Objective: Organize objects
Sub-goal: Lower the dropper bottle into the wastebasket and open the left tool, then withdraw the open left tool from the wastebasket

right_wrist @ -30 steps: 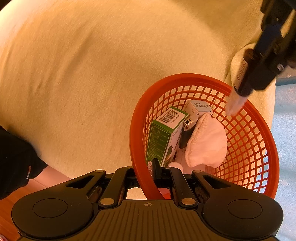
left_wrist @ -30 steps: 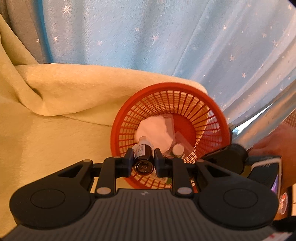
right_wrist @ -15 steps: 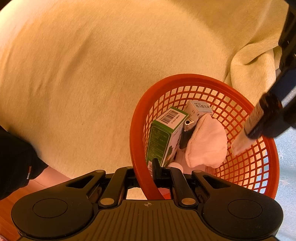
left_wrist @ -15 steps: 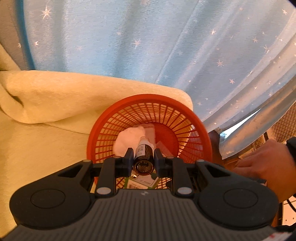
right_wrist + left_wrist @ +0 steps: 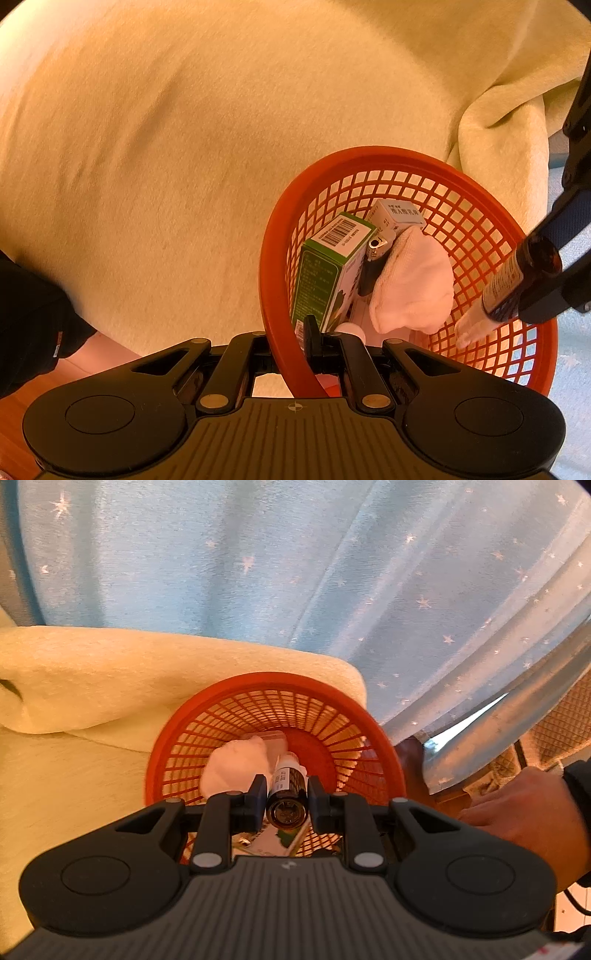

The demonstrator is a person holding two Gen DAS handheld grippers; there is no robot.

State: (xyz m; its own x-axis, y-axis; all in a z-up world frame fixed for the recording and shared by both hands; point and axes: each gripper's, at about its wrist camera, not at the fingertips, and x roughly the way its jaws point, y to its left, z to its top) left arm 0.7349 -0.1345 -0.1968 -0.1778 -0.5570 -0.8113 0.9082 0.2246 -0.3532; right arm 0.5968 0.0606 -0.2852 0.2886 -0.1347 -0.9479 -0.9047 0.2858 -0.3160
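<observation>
A round orange mesh basket [image 5: 258, 686] [image 5: 480, 192] rests on a yellow blanket. My left gripper [image 5: 286, 792] is shut on a small dark brown bottle [image 5: 287, 782] [image 5: 517, 280] with a white cap, held cap-down just inside the basket's rim. My right gripper [image 5: 295, 338] is shut on the basket's near rim. Inside lie a green box [image 5: 325, 269], a white box [image 5: 400, 214], a black lighter [image 5: 375, 262] and a white sock [image 5: 413, 284] [image 5: 236, 764].
The yellow blanket [image 5: 184, 147] spreads wide to the left of the basket, with a fold [image 5: 110, 679] behind it. A blue star-patterned curtain [image 5: 295, 572] hangs at the back. A person's hand [image 5: 524, 808] shows at right in the left wrist view.
My left gripper has carried the bottle down and across, from above the far rim into the basket's mouth. The right gripper has kept its hold on the rim.
</observation>
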